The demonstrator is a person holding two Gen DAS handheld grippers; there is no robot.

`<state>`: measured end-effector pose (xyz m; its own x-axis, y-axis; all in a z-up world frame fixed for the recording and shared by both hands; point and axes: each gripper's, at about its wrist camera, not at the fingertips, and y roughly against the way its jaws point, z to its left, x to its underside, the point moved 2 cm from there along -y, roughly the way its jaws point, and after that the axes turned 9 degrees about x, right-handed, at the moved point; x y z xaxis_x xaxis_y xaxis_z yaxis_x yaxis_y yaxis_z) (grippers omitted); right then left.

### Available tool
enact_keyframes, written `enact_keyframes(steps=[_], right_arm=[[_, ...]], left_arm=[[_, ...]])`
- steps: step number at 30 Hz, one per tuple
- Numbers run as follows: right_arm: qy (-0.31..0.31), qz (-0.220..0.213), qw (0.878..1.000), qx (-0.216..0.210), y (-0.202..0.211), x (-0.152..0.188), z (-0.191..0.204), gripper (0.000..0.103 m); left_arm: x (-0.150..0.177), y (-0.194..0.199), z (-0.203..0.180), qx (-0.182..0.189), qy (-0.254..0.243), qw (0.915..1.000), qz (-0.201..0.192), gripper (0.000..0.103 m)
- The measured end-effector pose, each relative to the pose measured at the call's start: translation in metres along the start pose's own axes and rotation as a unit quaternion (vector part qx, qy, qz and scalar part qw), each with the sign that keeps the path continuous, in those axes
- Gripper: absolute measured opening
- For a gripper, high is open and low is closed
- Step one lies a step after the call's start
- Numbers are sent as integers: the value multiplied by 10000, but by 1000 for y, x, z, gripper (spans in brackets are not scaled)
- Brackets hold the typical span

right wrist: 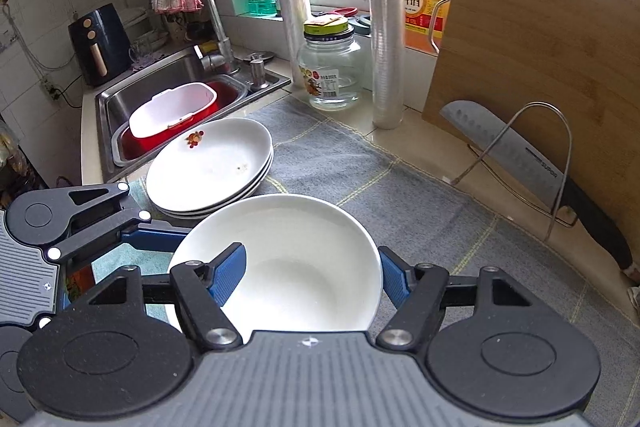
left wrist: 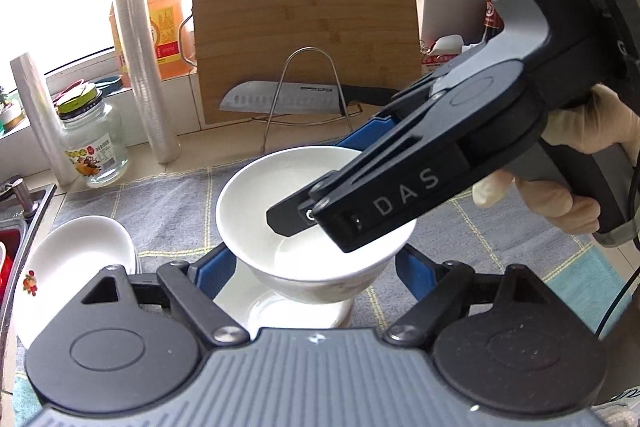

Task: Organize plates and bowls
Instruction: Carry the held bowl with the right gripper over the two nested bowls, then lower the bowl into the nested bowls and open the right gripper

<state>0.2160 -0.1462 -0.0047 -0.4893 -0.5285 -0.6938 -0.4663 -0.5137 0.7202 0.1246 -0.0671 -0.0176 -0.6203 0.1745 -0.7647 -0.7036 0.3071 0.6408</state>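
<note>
We carry one white bowl (left wrist: 316, 223) between both tongs: the left tongs (left wrist: 316, 267) clamp its outer wall from the near side, while the right tongs (right wrist: 312, 273) pinch its rim, one pad inside, one outside. The bowl rides above a second white dish (left wrist: 280, 307) on the grey mat (right wrist: 360, 171). The plate stack (right wrist: 208, 167) lies just beyond to the left, near the tabletop's sink-side edge. Rightward, toward the cutting board (right wrist: 532, 59), the mat is bare.
</note>
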Motion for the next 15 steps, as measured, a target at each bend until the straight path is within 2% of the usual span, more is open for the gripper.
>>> enact_keyframes(steps=[8, 15], right_arm=[[78, 125, 9998, -137, -21, -4, 19, 76], [86, 257, 9996, -122, -36, -3, 26, 76]], left_arm=[[12, 3, 17, -93, 197, 9997, 112, 86], [16, -3, 26, -24, 318, 9993, 189, 86]])
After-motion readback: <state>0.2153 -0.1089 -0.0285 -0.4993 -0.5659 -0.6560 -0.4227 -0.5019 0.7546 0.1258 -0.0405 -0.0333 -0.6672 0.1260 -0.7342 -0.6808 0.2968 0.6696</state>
